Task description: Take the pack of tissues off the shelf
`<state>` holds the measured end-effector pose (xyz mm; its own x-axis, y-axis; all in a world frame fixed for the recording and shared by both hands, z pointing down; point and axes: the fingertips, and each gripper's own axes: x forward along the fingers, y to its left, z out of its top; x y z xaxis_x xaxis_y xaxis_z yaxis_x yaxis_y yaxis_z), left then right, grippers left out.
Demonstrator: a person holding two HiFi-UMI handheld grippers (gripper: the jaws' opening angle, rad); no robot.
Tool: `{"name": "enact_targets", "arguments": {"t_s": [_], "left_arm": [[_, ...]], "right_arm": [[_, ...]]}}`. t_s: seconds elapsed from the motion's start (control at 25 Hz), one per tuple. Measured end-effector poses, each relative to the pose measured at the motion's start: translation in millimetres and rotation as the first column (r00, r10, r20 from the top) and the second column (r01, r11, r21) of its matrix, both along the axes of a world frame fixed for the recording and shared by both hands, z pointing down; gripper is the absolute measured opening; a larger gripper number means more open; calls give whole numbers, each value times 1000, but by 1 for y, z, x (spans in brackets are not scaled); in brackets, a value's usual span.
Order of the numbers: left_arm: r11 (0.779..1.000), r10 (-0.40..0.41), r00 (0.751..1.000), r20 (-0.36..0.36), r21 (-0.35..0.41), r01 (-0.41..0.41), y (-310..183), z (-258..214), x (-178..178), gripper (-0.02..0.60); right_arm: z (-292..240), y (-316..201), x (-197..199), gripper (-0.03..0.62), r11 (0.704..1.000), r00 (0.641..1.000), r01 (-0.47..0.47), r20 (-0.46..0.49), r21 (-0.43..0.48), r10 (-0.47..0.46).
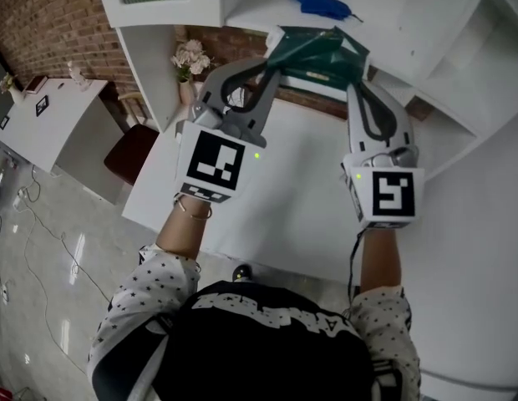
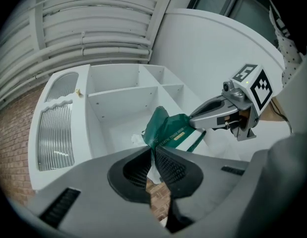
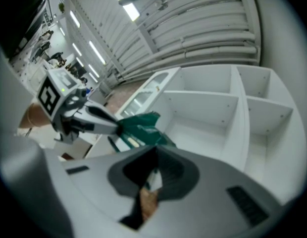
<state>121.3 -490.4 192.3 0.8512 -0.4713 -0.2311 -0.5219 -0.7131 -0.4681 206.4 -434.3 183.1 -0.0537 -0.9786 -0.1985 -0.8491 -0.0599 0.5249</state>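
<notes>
White shelf [image 1: 409,15] stands ahead. My left hand-held gripper [image 1: 271,63] and right hand-held gripper [image 1: 352,80] are each clamped on one end of the green pack of tissues [image 1: 317,50], which hangs between them.

Blue object [image 1: 322,4] seen at top; white flowers [image 1: 190,58] set by brick wall [image 1: 50,23]; dark-red chair [image 1: 129,153] placed beside bench [image 1: 292,211].
</notes>
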Motion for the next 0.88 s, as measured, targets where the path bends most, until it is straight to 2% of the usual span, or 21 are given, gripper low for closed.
{"name": "enact_targets", "arguments": {"t_s": [0.16, 0.32, 0.6, 0.88], "left_arm": [[1000, 8, 1000, 11, -15, -8, 9, 28, -1, 55], [997, 42, 999, 14, -72, -41, 14, 46, -1, 55], [994, 30, 998, 50, -111, -24, 12, 48, 0, 55], [990, 23, 998, 51, -144, -15, 13, 52, 0, 55]], "right_arm": [[28, 10, -1, 35, 1000, 1000, 7, 21, -2, -7], [42, 18, -2, 35, 1000, 999, 1, 43, -21, 0], [47, 17, -2, 35, 997, 995, 12, 98, -77, -4], [49, 16, 0, 35, 995, 994, 16, 113, -103, -4]]}}
